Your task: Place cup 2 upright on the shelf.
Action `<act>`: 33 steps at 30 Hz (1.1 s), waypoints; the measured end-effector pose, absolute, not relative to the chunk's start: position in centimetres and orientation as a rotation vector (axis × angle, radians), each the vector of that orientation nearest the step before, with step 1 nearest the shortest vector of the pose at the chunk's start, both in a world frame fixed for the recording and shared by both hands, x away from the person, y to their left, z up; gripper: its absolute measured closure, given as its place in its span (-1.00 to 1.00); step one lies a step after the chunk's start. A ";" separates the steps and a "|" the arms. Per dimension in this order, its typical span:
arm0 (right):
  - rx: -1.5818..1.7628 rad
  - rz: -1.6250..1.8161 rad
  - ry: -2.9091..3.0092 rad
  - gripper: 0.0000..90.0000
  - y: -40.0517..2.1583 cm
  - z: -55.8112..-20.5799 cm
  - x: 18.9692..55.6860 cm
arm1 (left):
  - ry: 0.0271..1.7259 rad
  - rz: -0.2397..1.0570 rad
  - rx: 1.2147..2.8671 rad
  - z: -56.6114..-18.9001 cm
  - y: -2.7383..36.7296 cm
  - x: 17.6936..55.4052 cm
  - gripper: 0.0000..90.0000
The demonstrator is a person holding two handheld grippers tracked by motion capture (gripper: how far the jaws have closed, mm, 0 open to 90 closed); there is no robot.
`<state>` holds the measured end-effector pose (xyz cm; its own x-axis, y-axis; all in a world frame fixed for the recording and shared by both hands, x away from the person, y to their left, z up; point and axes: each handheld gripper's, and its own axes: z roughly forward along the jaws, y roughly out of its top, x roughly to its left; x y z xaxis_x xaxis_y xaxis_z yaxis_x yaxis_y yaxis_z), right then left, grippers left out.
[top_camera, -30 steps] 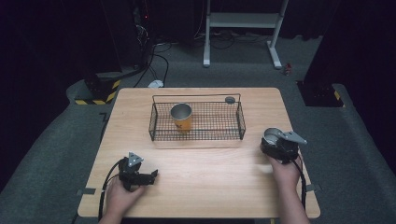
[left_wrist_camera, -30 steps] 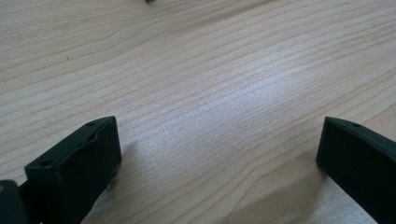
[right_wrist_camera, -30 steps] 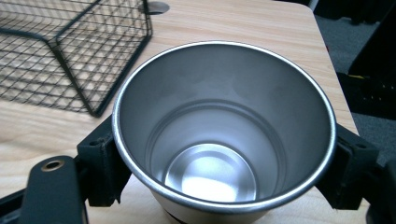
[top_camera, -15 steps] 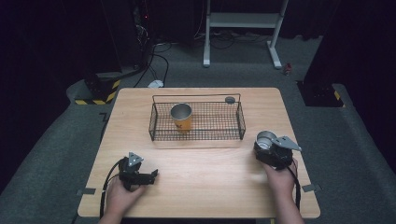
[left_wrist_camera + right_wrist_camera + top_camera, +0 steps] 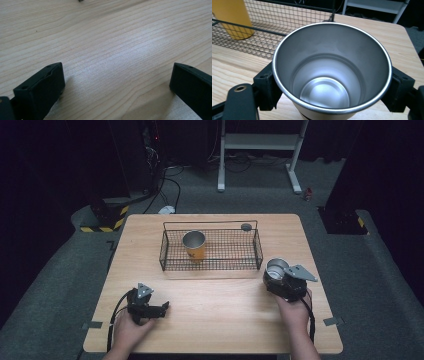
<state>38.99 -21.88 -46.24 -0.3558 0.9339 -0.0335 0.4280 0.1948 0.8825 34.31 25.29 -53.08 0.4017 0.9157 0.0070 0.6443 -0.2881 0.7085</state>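
Two cups are present. One steel cup (image 5: 332,72) is pinched between the jaws of the right gripper (image 5: 281,281), just off the near right corner of the wire basket (image 5: 210,265). The jaws press its wall from either side a little below the rim, and it stands upright with its mouth open to the right gripper view. The second, an orange cup (image 5: 194,245) with a steel interior, stands upright inside the basket toward its left end.

Judgement: the step in hand appears to be carrying the steel cup into the basket. To do it well, the cup should be raised clear of the basket's top wire before crossing it, kept upright, and lowered onto the bare mesh to the right of the orange cup, well apart from it. The jaws should spread only once the base is seated on the mesh.

The left gripper (image 5: 150,309) rests on the table (image 5: 225,320) near the near left, jaws spread wide with nothing between them.

Not verifiable: the steel cup's base and whether it touches the table, as gripper and hand cover it. Its outer wall is cut off at the bottom edge of the right gripper view. A small dark round object (image 5: 246,226) at the basket's far right corner is too small to identify.
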 end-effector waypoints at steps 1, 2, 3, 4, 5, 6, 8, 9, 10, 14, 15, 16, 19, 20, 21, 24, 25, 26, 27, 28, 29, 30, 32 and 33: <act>1.269 1.104 1.885 -0.59 -21.7 -46.2 38.9 | 1.326 0.559 2.034 -53.1 25.3 34.3 -1.00; 1.269 1.105 1.887 -0.59 -21.4 -46.1 38.9 | 1.326 0.559 2.034 -53.1 25.3 34.3 -1.00; 1.270 1.106 1.885 -0.59 -21.1 -46.1 38.8 | 1.328 0.556 2.032 -53.1 25.3 34.3 -1.00; 1.275 1.108 1.885 -0.59 -20.8 -46.0 38.8 | 1.328 0.556 2.032 -53.1 25.3 34.3 -1.00; 1.272 1.109 1.886 -0.59 -20.4 -46.0 38.8 | 1.326 0.558 2.035 -53.1 25.3 34.3 -1.00; 1.268 1.103 1.884 -0.59 -19.9 -45.9 38.8 | 1.328 0.555 2.032 -53.1 25.3 34.3 -1.00; 1.266 1.095 1.882 -0.59 -19.3 -45.7 38.7 | 1.325 0.559 2.036 -53.1 25.3 34.3 -1.00; 1.267 1.098 1.885 -0.59 -18.9 -45.5 38.8 | 1.325 0.559 2.036 -53.1 25.3 34.3 -1.00; 1.261 1.095 1.886 -0.59 -18.6 -45.3 38.8 | 1.328 0.557 2.032 -53.1 25.3 34.3 -1.00; 1.268 1.118 1.883 -0.59 -17.3 -44.7 39.0 | 1.326 0.558 2.036 -53.0 25.3 34.3 -1.00; 1.262 1.110 1.874 -0.59 -17.0 -44.5 39.0 | 1.326 0.558 2.037 -53.0 25.3 34.3 -1.00; 1.262 1.106 1.870 -0.59 -16.7 -44.4 39.0 | 1.329 0.558 2.030 -53.1 25.3 34.3 -1.00; 1.255 1.106 1.871 -0.59 -16.1 -44.0 39.1 | 1.328 0.558 2.032 -53.1 25.3 34.4 -1.00; 1.258 1.103 1.865 -0.59 -15.9 -43.7 39.1 | 1.328 0.558 2.032 -53.1 25.3 34.4 -0.99; 1.255 1.106 1.862 -0.59 -15.8 -43.6 39.2 | 1.328 0.558 2.031 -53.1 25.3 34.4 -0.99; 1.257 1.119 1.857 -0.59 -15.5 -43.1 39.4 | 1.329 0.559 2.030 -53.1 25.3 34.4 -0.99; 1.249 1.116 1.858 -0.59 -15.4 -43.0 39.5 | 1.328 0.558 2.031 -53.1 25.3 34.4 -0.99; 1.240 1.117 1.857 -0.59 -15.3 -43.0 39.6 | 1.328 0.558 2.031 -53.1 25.3 34.4 -0.99; 1.237 1.117 1.861 -0.59 -15.2 -42.9 39.7 | 1.328 0.558 2.031 -53.1 25.3 34.4 -0.99; 1.237 1.116 1.865 -0.59 -15.1 -42.9 39.9 | 1.328 0.559 2.031 -53.1 25.3 34.4 -0.99; 1.237 1.114 1.869 -0.59 -15.1 -42.9 40.1 | 1.329 0.559 2.030 -53.1 25.3 34.4 -0.99; 1.242 1.115 1.874 -0.59 -15.0 -42.9 40.4 | 1.329 0.559 2.030 -53.1 25.3 34.4 -0.99; 1.233 1.112 1.883 -0.59 -14.8 -42.9 40.6 | 1.329 0.559 2.030 -53.1 25.3 34.4 -0.99; 1.229 1.110 1.883 -0.59 -14.7 -42.9 40.7 | 1.328 0.558 2.032 -53.1 25.3 34.4 -0.99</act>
<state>40.67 -14.67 -42.85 -0.3718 0.9268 -0.0531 0.4026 0.2125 0.8904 34.36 25.28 -53.06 0.3992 0.9168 0.0052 0.6450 -0.2849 0.7091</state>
